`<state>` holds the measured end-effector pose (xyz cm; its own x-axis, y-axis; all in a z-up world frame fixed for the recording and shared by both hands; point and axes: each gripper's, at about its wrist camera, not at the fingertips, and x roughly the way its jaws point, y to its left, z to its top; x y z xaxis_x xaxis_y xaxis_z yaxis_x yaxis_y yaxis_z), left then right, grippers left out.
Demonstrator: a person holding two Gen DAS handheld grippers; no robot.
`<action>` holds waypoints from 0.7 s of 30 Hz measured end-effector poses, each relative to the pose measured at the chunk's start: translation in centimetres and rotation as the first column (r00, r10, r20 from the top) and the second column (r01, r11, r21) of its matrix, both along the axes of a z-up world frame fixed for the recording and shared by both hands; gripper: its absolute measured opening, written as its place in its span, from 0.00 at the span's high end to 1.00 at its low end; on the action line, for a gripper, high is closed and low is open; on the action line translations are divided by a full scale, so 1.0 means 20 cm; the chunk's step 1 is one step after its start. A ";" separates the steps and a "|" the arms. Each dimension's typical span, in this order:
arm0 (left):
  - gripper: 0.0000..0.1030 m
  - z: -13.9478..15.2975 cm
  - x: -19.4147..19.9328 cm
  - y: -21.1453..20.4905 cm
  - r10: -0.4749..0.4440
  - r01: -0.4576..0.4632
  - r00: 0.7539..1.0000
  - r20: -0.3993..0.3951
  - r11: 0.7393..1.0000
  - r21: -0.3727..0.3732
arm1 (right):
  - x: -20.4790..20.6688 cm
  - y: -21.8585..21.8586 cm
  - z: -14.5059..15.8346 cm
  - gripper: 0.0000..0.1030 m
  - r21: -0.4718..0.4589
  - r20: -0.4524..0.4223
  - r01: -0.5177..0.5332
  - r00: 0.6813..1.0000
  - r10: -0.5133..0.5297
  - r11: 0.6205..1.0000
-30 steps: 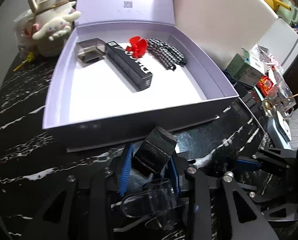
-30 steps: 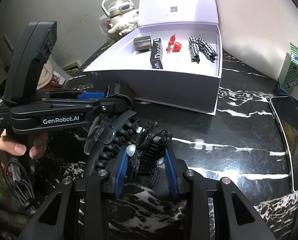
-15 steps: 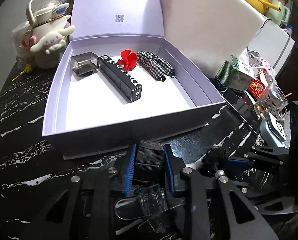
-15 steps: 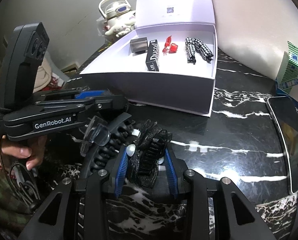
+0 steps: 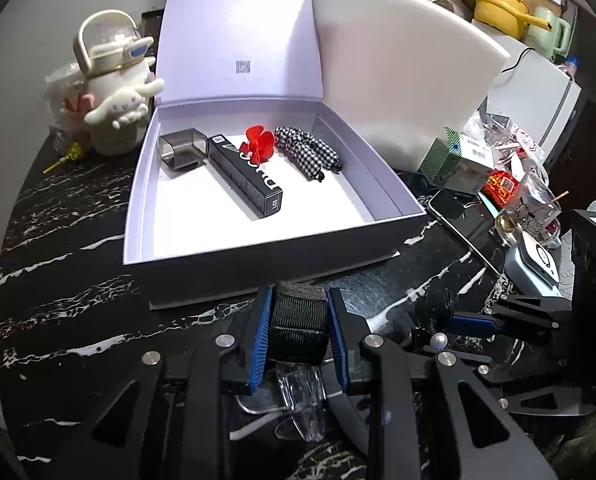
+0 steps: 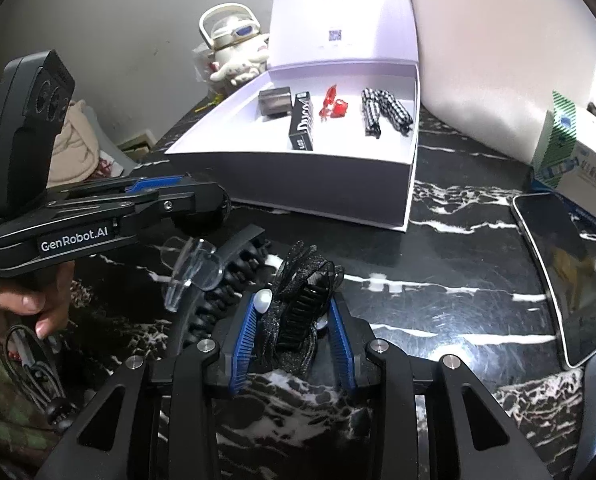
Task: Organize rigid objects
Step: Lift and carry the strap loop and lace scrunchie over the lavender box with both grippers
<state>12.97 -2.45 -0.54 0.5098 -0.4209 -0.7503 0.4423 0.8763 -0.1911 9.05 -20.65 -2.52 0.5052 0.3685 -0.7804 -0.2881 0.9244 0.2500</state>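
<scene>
A black ribbed block (image 5: pixel 298 322) was clamped in the left gripper (image 5: pixel 299 336); a black hair clip (image 6: pixel 298 312) was gripped in the right gripper (image 6: pixel 294 340).

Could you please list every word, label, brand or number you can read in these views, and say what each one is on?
"GenRobot.AI": white print on the side of the left gripper.
Large white lettering on the long black box in the lavender gift box: only partly legible.
QR code and small print inside the box lid: too small to read.
Print on the green-striped carton: blurred.
</scene>
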 end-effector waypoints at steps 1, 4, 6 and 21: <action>0.74 0.01 -0.01 0.01 0.001 -0.001 1.000 0.004 1.000 -0.002 | -0.01 0.00 0.01 0.66 -0.001 0.007 -0.001 1.000 0.001 1.000; 0.74 0.04 -0.05 0.02 0.005 -0.005 1.000 0.015 1.000 -0.006 | -0.04 0.01 0.04 0.66 -0.003 0.022 -0.004 1.000 0.005 1.000; 0.74 0.05 -0.09 0.03 0.010 -0.009 1.000 0.022 1.000 -0.008 | -0.07 0.02 0.06 0.66 -0.005 0.033 -0.006 0.999 0.006 1.000; 0.74 0.13 -0.36 0.12 0.059 -0.057 0.997 0.042 0.998 -0.036 | -0.31 0.08 0.17 0.66 0.005 0.099 -0.017 0.995 0.016 1.000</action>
<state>5.72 -0.06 2.09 0.5656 -0.4154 -0.7124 0.3995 0.8938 -0.2039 2.92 -19.00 0.86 0.5739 0.3822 -0.7243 -0.3271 0.9178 0.2251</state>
